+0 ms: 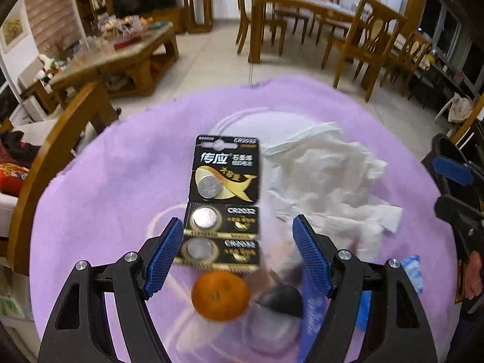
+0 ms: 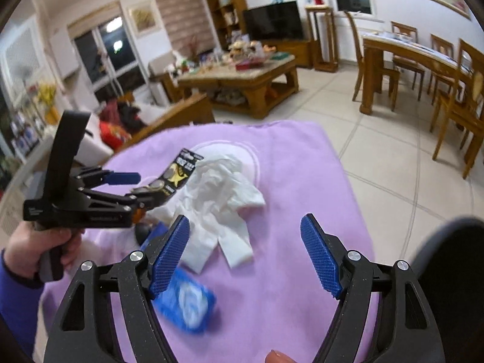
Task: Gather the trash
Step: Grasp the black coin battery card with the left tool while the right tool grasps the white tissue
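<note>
Where tiled floor [image 2: 393, 157] meets furniture: living-dining room, one wooden dining table [image 1: 302, 6] with chairs, one cluttered coffee table [image 2: 242, 75], one dark television [image 2: 273, 19]. Work surface: lilac fleece cloth [image 1: 121, 166] over a table, pale printed ring at its middle.

Left wrist view only: one orange tangerine [image 1: 220, 295], one blurred clear jar with dark cap [image 1: 276, 311], three coin cells countable on the one black CR2032 battery card [image 1: 225, 193]. Right wrist view only: one blue wrapper [image 2: 189, 305] whole, lying near the cloth's near edge; hand [image 2: 39, 248] and blue sleeve gripping the left tool.

On the cloth, centre: one crumpled white tissue [image 1: 326, 181] just right of the card, edges touching or overlapping.

Left gripper [image 1: 239, 254]: fingers apart, over the card's lower end, nothing clamped. Right gripper [image 2: 245, 254]: fingers apart, over bare cloth beside the tissue, nothing between them.
</note>
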